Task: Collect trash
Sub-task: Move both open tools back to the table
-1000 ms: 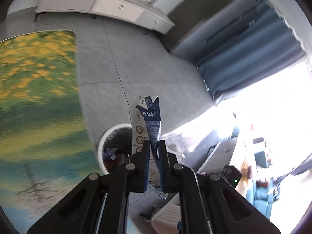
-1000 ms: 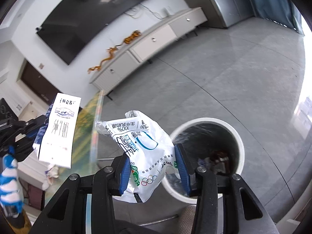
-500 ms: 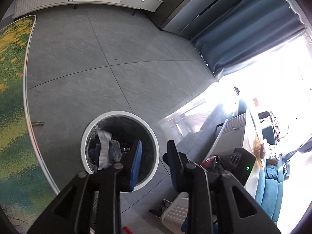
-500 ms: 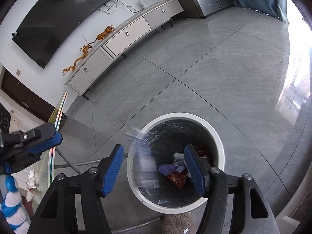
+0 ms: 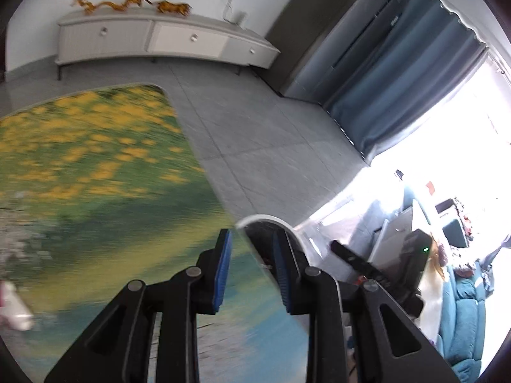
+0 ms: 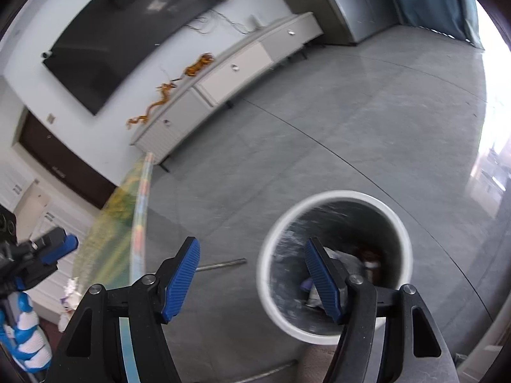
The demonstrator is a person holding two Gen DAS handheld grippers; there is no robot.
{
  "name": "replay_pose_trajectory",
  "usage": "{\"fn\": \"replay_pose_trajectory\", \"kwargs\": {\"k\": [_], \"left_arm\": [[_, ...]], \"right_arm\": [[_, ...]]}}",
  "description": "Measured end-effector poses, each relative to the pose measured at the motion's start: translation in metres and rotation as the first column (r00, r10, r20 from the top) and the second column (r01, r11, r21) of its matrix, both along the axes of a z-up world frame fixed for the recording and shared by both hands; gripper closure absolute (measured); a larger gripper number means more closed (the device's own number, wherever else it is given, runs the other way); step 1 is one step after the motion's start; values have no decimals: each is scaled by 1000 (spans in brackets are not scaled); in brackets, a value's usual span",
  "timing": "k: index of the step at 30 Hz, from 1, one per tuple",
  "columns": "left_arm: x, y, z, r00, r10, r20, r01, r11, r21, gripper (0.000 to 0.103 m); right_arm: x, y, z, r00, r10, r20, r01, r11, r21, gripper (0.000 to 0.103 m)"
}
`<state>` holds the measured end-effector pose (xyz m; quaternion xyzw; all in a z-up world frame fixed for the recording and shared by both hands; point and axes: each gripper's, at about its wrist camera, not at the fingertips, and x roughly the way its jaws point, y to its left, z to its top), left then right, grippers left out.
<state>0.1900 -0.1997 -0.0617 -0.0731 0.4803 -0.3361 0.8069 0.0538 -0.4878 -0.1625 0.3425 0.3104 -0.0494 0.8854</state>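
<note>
A white round trash bin (image 6: 335,263) stands on the grey floor beside the table, with several pieces of trash (image 6: 322,290) inside. My right gripper (image 6: 252,276) is open and empty above the bin's left rim. My left gripper (image 5: 250,265) is open and empty over the table's right edge; the bin's rim (image 5: 271,220) shows just beyond its fingers. A small white scrap (image 5: 14,308) lies at the far left of the table. My left gripper also shows in the right wrist view (image 6: 48,250).
The table (image 5: 95,175) has a green and yellow flower-print top with a curved edge. A long white cabinet (image 5: 159,40) stands against the far wall under a dark TV (image 6: 127,25). Blue curtains (image 5: 399,79) hang at right. Furniture (image 5: 415,255) crowds the lower right.
Both grippers let go of their packets, which dropped into the bin, and both stand open. My left gripper has since swung back over the table; my right has shifted left of the bin.
</note>
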Motion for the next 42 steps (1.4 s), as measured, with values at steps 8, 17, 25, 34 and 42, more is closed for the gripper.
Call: {"fn": "replay_pose_trajectory", "kwargs": {"k": [8,17,25,34,42], "left_arm": [[-20,147,25,966,208,155,-227,966,121,77],[-98,337,23,798,457,393,-576,770,275,67],[-130,467,-29,646,584,491,-760,550,345,66],[-118,503,-51,644,639,421,-763,568,307,66],[-154,505,-49,653,623,431,-757,520,396,66]], "right_arm": [[11,39,32,993,68,93,-69,998,4,28],[34,87,26,989,109,102,-104,993,-56,23],[32,104,31,994,69,85,-58,990,-130,20],[28,126,32,994,80,71,-69,987,-145,16],[11,148,26,987,145,69,-139,987,-85,16]]}}
